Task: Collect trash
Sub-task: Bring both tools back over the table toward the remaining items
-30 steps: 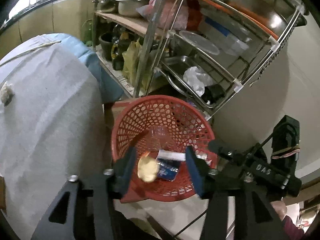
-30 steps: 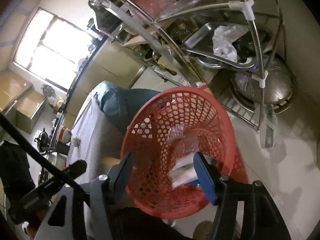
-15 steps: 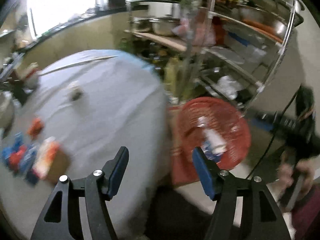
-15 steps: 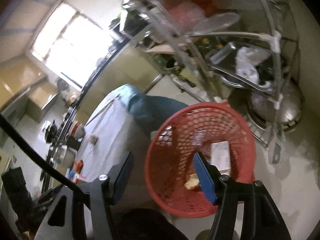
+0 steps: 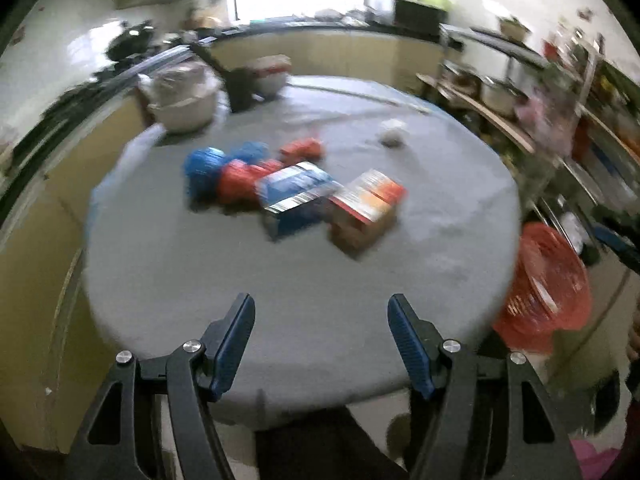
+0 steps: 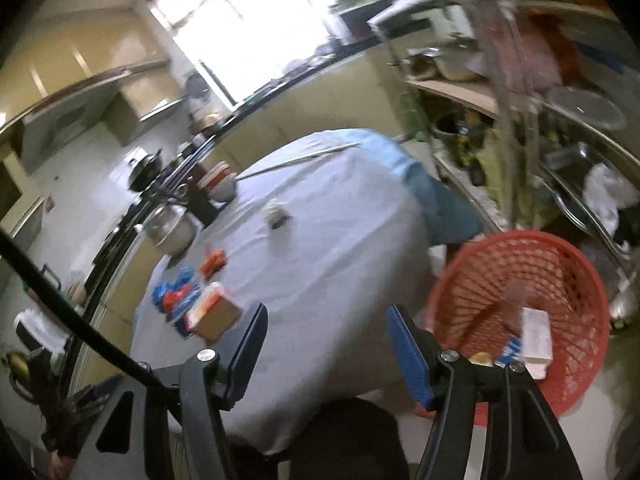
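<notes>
A round table under a grey cloth (image 5: 304, 280) (image 6: 340, 248) carries a blurred heap of trash: an orange-and-brown carton (image 5: 366, 208) (image 6: 214, 314), a blue-and-white box (image 5: 296, 196), red and blue wrappers (image 5: 224, 170) (image 6: 176, 292) and a crumpled white wad (image 5: 392, 134) (image 6: 276, 216). The red mesh basket (image 5: 548, 284) (image 6: 560, 280) stands on the floor right of the table and holds a white box (image 6: 536, 332) and other scraps. My left gripper (image 5: 320, 344) hangs over the table's near edge, its jaws opening with nothing between them. My right gripper (image 6: 324, 354) is open and empty, between table and basket.
A white pot (image 5: 184, 100) (image 6: 170, 228), a dark holder (image 5: 240, 90) and a bowl (image 5: 272, 72) sit at the table's far side. A metal rack with pots and dishes (image 6: 560, 120) (image 5: 560, 112) stands right of the basket. Counters line the back wall.
Both grippers have swung away from above the basket toward the table. The yellow scrap that sat between the left jaws now lies in the basket, and those jaws stand wider.
</notes>
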Available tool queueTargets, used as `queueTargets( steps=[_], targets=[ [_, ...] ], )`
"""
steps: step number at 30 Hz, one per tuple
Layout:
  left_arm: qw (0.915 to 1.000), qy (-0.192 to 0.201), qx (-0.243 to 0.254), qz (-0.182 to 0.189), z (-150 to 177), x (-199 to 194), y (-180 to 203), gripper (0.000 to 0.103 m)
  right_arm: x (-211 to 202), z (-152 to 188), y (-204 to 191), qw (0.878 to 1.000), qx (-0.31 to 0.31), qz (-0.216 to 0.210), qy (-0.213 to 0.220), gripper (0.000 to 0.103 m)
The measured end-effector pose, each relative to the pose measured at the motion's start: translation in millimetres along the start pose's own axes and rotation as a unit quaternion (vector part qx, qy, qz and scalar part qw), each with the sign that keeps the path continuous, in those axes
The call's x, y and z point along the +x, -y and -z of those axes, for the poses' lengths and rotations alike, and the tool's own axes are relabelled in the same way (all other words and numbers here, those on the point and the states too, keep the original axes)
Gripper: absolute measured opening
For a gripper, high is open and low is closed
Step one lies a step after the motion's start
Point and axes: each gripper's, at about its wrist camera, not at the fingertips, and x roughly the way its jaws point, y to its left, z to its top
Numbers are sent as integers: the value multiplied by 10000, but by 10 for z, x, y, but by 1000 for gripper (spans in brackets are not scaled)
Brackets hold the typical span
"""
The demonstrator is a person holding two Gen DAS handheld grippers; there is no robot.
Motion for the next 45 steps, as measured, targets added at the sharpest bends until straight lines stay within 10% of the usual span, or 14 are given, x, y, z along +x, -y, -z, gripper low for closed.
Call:
queueTargets(
  steps=[15, 27, 45],
  targets=[
    [9880, 1440, -190, -534, -656, -514, -837, 80, -1077, -215, -867, 9874, -746, 754, 1174, 66],
    [9944, 867, 28, -604, -386, -18, -1179, 80, -740, -246, -1336, 9859, -1071, 979, 832, 66],
    [9761, 802, -906, -1805, -325, -389, -1421, 80, 834, -294, -2278, 9709, -1822, -1518, -328, 66]
  ],
)
